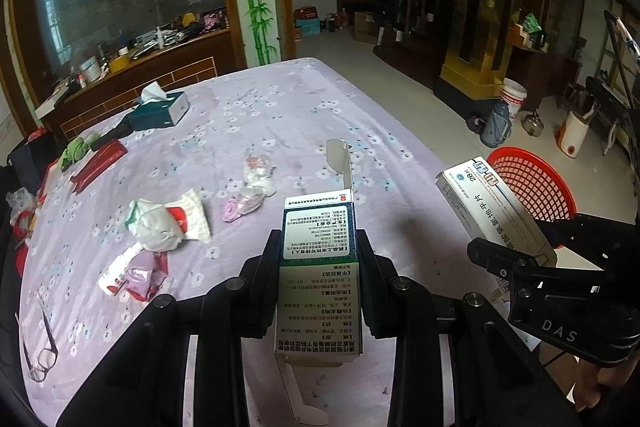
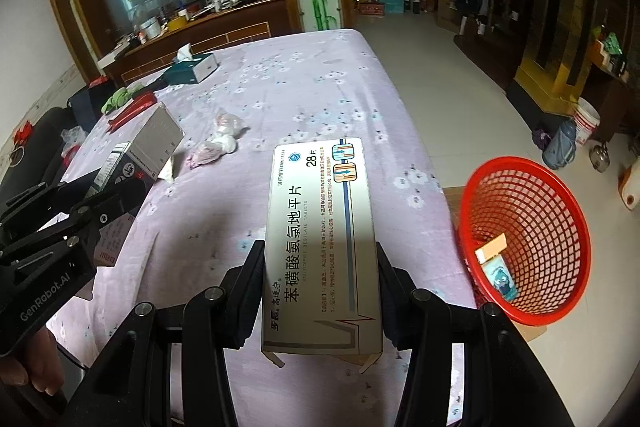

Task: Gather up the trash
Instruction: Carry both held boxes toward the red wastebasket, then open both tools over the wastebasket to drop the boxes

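Note:
My left gripper is shut on a green-and-white medicine box with its top flap open, held above the purple flowered tablecloth. My right gripper is shut on a long white tablet box, held near the table's right edge. Beside that edge a red mesh basket stands on the floor with a small carton inside. Crumpled wrappers and small plastic bags lie on the cloth to the left of the green box.
A teal tissue box sits at the far left of the table, with a red packet and a green cloth nearer. Eyeglasses lie at the near left edge. On the tiled floor beyond the basket are a bucket and a flask.

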`<state>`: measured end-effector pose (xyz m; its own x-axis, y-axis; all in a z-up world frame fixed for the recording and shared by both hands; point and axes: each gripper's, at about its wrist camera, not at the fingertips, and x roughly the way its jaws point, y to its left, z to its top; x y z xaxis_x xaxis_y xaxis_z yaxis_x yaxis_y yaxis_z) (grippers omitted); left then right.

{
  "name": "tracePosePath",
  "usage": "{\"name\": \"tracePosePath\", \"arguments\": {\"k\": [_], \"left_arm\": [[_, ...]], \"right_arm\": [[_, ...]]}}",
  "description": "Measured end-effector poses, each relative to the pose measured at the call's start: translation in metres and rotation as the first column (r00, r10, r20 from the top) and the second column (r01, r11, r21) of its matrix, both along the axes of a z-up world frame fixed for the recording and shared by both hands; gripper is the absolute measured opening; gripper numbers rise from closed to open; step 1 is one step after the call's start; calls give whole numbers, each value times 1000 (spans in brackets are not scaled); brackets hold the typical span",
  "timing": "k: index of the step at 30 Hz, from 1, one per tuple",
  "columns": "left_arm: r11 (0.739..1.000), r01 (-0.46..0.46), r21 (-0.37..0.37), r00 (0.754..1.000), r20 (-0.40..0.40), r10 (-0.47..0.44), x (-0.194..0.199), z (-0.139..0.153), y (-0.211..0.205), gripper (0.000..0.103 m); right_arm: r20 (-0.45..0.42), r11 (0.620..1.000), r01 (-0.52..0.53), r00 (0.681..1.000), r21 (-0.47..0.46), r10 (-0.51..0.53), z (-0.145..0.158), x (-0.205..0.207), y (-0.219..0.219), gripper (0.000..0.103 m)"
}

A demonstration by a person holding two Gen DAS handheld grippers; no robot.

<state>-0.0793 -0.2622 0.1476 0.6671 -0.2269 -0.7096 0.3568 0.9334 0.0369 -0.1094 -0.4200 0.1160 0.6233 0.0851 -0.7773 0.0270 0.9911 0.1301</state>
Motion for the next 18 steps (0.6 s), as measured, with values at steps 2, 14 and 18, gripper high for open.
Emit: {"name": "tracePosePath", "arguments": {"k": [2,14,18], "left_arm": [[1000,13,4,1000,0,-13,0,0,-7,32],[988,154,-25,987,-35,-155,2,-5,-64,32],[975,219,-43,974,-53,-221,5,-5,-94,32]], "right_arm": [[-3,1000,13,1000,4,-13,0,-2,-7,53],[-32,986,153,988,67,-151,-6,-18,-64,53],[-35,966,241,971,96,-238,-6,-29,-94,53]]}}
